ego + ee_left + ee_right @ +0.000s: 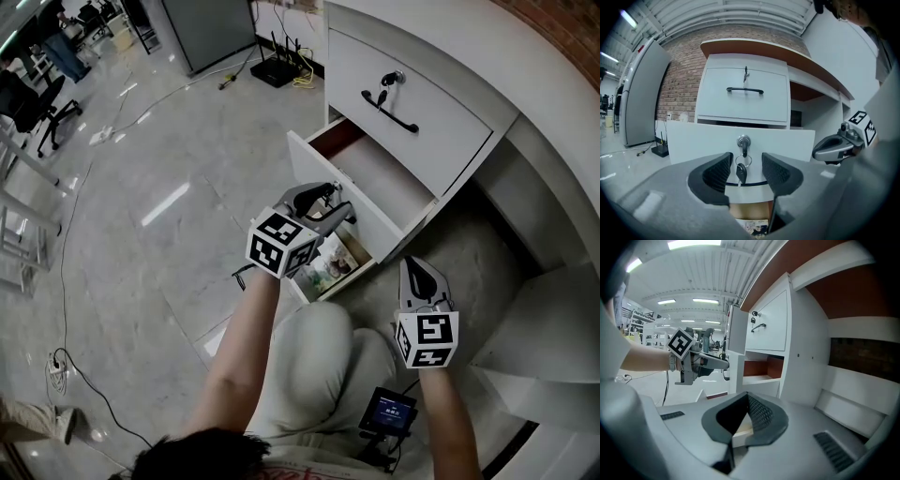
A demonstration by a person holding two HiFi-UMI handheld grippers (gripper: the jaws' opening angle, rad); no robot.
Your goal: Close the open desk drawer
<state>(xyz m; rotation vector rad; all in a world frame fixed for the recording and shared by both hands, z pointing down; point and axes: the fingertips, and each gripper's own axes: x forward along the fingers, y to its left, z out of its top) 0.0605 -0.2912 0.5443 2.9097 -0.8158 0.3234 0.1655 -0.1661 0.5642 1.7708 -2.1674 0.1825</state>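
Left gripper (744, 169), jaws wide apart and empty, squarely facing the drawer front (693, 143), key (741, 173) dangling from its lock (743, 140) framed between them, right gripper (748, 400) alongside, jaws together, empty, drawer (386, 178) jutting level toward the person, long axis running back into the desk (441, 37)

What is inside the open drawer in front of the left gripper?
The open drawer shows a bare pale floor and a reddish-brown side wall; nothing lies on the visible part. The left gripper covers its near front corner, so that part cannot be checked.
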